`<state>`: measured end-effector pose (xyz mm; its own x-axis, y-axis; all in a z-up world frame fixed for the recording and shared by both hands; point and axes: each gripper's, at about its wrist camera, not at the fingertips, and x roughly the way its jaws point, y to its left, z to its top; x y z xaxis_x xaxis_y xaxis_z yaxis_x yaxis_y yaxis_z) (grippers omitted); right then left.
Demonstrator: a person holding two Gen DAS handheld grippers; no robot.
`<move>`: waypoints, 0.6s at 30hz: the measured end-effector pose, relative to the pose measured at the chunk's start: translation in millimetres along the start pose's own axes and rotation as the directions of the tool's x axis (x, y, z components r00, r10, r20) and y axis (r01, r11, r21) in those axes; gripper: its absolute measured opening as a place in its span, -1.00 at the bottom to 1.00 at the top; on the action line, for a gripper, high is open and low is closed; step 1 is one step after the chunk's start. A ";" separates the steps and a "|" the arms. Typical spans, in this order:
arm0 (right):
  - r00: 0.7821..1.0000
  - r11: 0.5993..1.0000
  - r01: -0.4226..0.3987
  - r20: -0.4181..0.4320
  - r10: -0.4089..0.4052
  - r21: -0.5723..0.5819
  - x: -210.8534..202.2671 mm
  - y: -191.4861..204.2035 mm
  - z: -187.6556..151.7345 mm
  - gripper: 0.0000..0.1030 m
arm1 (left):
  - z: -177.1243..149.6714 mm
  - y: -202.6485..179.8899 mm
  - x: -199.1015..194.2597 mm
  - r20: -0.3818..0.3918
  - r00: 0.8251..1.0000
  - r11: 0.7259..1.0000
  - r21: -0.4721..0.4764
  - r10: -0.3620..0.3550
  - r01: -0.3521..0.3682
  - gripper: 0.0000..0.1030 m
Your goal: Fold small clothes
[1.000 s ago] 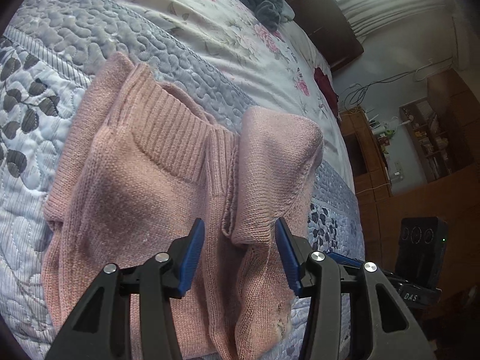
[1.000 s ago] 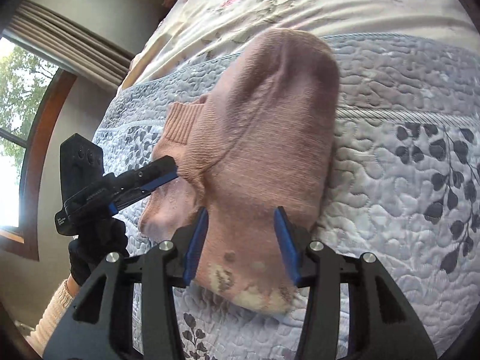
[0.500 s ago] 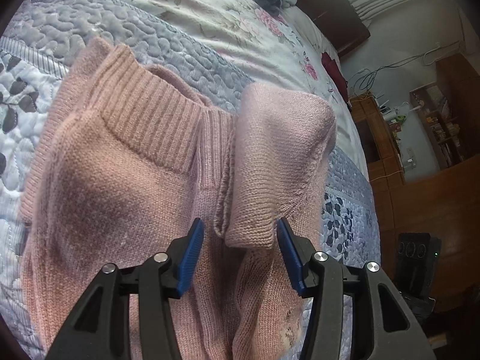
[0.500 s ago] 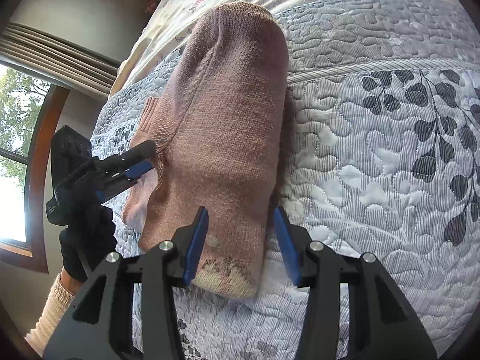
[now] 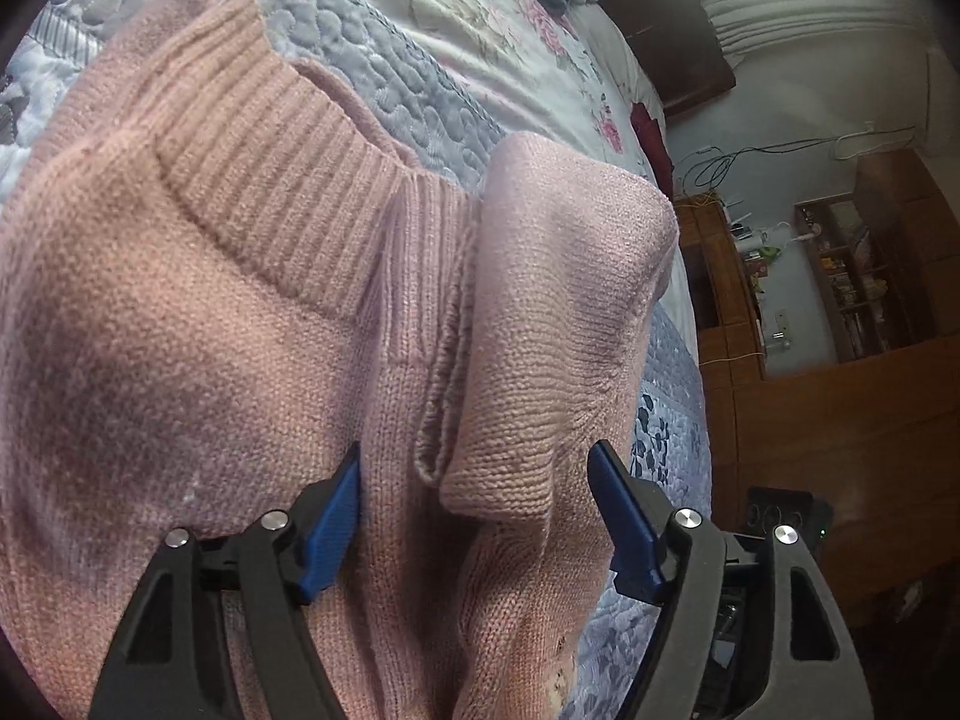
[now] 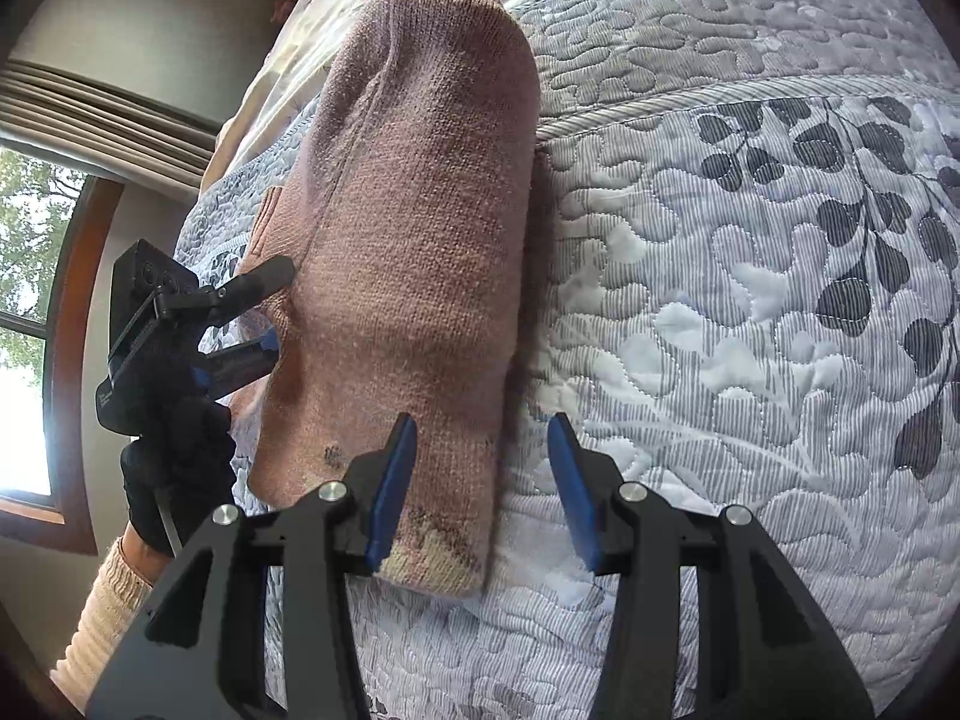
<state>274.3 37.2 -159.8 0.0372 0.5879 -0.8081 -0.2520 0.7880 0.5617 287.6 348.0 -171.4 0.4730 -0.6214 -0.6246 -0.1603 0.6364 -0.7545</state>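
Quilted grey-blue bedding (image 6: 750, 312) with a dark leaf print covers the bed, with a floral sheet (image 5: 480, 18) beyond it and wooden shelving against the far wall of the room. On the quilt lies the pink knitted sweater (image 5: 240, 312), already partly folded: one side panel is turned over the body, its cuffed sleeve end (image 5: 504, 480) lying on top beside the ribbed collar (image 5: 282, 156). From the right wrist view it reads as a long narrow bundle. The left gripper (image 5: 477, 516) hangs just over the near part of the sweater, jaws spread wide around the sleeve end, holding nothing. The right gripper (image 6: 480, 486) hovers at the bundle's near right edge, likewise spread and empty, one blue finger over the knit and the other over bare quilt. By my judgement the lengthwise folds are done; a crosswise fold and tidying remain.
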 end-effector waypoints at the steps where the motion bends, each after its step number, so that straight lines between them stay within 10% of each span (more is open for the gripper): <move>1: 1.000 1.000 0.001 -0.001 -0.001 0.001 0.5 -1.4 -0.3 -0.11 | -0.1 -2.8 -0.8 0.003 1.000 1.000 0.010 0.004 -0.004 0.41; 9: 1.000 0.999 -0.003 -0.015 0.004 0.045 9.4 -12.2 -8.0 -0.11 | -2.0 -32.4 -3.3 0.042 0.994 0.987 0.119 0.102 -0.107 -0.42; 18: 1.000 0.999 -0.012 0.009 0.011 0.038 -12.3 -17.4 -18.3 -0.11 | -5.1 -54.7 -64.3 0.173 0.985 0.989 0.150 -0.021 -0.006 -0.53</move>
<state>260.5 12.9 -162.9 0.0434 0.5984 -0.8000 -0.2153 0.7875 0.5774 261.6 350.8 -91.0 0.6191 -0.5459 -0.5645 -0.0310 0.7013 -0.7121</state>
